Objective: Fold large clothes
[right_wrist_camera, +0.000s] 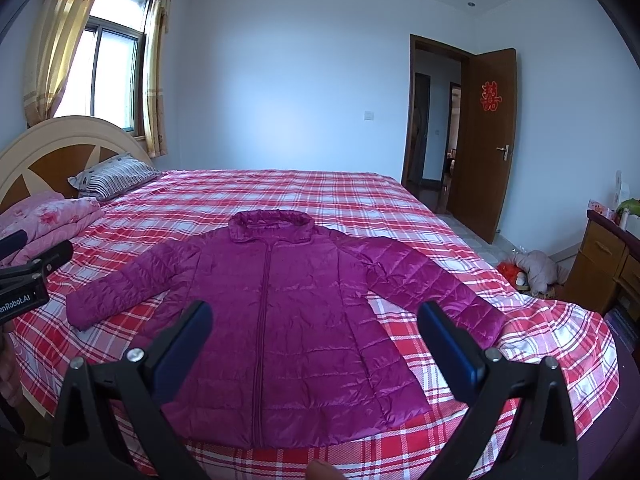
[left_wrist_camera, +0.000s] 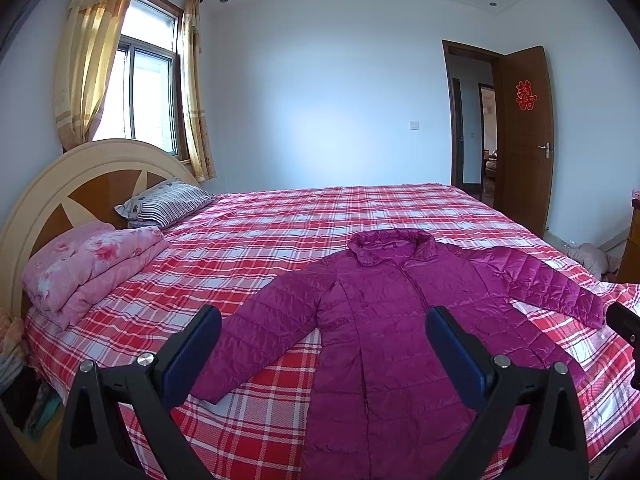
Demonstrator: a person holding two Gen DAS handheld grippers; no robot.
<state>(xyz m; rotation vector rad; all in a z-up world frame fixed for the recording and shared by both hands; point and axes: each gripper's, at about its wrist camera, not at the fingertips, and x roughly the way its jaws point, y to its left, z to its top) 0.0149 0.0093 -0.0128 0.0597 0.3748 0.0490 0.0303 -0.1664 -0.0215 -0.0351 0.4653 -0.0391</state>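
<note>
A magenta quilted down jacket (left_wrist_camera: 384,320) lies flat and face up on the red plaid bed (left_wrist_camera: 248,240), zipped, sleeves spread to both sides, collar toward the far side. It also shows in the right wrist view (right_wrist_camera: 288,300). My left gripper (left_wrist_camera: 323,316) is open and empty, held above the jacket's left half near the near bed edge. My right gripper (right_wrist_camera: 315,312) is open and empty, above the jacket's lower front. The left gripper's body shows at the left edge of the right wrist view (right_wrist_camera: 28,276).
A folded pink floral quilt (left_wrist_camera: 88,264) and a striped pillow (left_wrist_camera: 168,202) lie by the headboard (left_wrist_camera: 60,188). A wooden cabinet (right_wrist_camera: 608,264) and a heap of clothes (right_wrist_camera: 536,268) stand on the floor right of the bed. An open door (right_wrist_camera: 484,140) is beyond.
</note>
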